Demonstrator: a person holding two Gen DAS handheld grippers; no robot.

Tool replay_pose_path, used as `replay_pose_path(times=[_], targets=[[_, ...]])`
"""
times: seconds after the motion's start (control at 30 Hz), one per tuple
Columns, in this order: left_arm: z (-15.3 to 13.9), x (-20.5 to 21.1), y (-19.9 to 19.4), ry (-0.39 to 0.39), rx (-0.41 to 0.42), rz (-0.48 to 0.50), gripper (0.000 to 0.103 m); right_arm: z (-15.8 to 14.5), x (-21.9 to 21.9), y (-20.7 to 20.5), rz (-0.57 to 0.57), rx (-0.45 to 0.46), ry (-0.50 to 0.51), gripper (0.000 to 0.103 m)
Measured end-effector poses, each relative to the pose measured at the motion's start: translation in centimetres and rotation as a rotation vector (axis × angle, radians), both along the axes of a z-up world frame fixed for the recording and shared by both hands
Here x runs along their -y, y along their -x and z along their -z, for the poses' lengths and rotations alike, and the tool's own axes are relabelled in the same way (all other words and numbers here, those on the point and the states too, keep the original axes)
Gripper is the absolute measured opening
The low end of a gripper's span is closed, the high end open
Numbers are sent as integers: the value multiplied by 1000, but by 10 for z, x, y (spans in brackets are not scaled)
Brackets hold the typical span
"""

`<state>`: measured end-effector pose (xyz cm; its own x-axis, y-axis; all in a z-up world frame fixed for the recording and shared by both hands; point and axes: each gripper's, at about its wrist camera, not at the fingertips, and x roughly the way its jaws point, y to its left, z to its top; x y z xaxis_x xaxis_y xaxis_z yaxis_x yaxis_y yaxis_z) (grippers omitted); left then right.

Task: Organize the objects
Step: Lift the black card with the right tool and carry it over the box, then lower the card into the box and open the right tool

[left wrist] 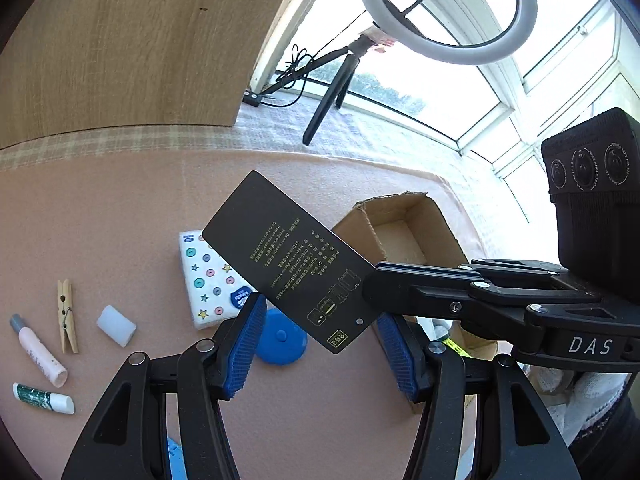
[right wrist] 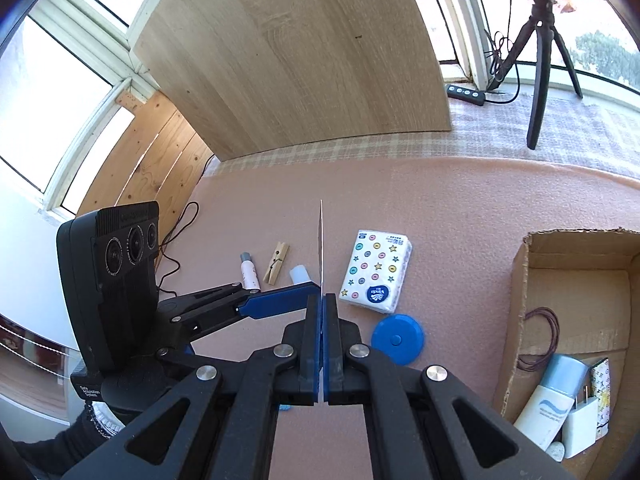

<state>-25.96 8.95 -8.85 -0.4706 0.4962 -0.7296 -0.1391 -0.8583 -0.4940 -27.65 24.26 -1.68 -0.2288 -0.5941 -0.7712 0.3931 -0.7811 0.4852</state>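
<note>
My right gripper (right wrist: 321,298) is shut on a thin black card with yellow print (left wrist: 280,248), which shows edge-on as a pale line (right wrist: 321,240) in its own view. In the left wrist view the right gripper (left wrist: 368,288) holds the card's corner above the pink mat. My left gripper (left wrist: 320,308) stands open, facing the card, whose lower corner lies between its blue pads (left wrist: 248,344); its blue finger (right wrist: 280,300) reaches the card from the left. Below lie a button-print tissue pack (left wrist: 208,280) (right wrist: 376,272) and a blue round tape measure (left wrist: 280,344) (right wrist: 398,339).
A clothespin (left wrist: 67,316), a white block (left wrist: 116,326), a pink tube (left wrist: 38,350) and a green-white tube (left wrist: 42,398) lie to the left. An open cardboard box (right wrist: 516,320) at the right holds a white bottle (right wrist: 548,408) and a plug (right wrist: 580,424). A wooden board (right wrist: 300,60) and a tripod (right wrist: 540,60) stand behind.
</note>
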Motion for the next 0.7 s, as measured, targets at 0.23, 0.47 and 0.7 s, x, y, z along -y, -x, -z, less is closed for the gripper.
replay_pose_path(times=[0.23,0.47,0.7], targets=[[-8,-76,25,-11,-19,110,61,-12,-71,-3,117,-30,-35,1],[-11,-142,42,12,-33,194,60,-16,-126,-5,205,-57,-91,1],[-14,-175,51,93,-42,218,66,-23,-145,-12,298,-174,-256,68]])
